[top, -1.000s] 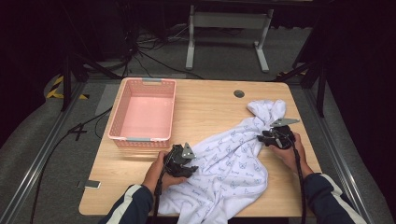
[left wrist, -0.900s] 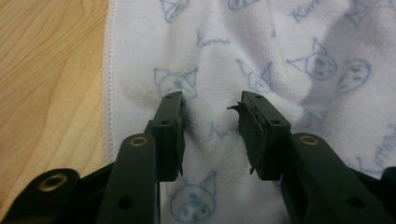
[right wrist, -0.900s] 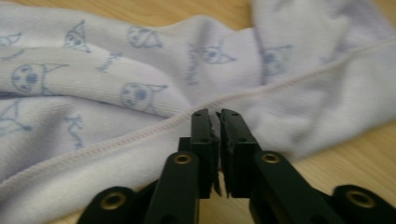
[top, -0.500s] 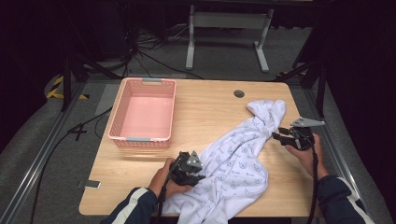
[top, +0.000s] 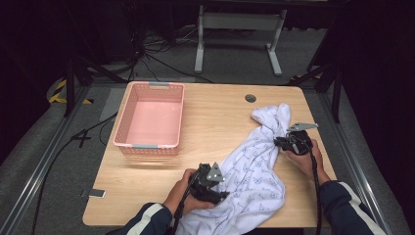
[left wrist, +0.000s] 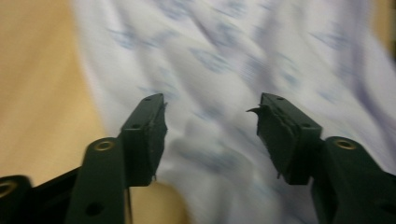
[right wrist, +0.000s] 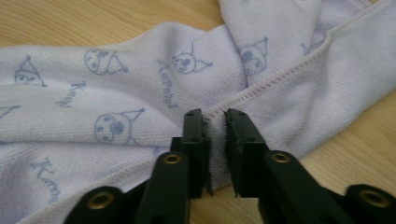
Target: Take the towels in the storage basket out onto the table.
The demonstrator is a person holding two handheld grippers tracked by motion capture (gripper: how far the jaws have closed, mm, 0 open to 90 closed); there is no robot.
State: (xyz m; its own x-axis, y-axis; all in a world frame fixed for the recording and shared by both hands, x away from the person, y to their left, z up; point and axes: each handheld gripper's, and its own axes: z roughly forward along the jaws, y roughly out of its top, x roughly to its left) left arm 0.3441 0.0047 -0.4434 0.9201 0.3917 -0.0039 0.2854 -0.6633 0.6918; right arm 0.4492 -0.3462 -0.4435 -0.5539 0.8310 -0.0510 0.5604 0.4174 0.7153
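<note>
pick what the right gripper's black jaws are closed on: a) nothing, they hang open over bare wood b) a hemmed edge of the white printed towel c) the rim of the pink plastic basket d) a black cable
b: in the right gripper view the right gripper has its jaws pinched together on a fold of the hemmed edge of the white printed towel, which lies on the wooden table.

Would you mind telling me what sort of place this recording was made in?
Probably a lab or recording studio: a wooden table on grey carpet, black curtains around it, and loose cables across the floor behind.
</note>
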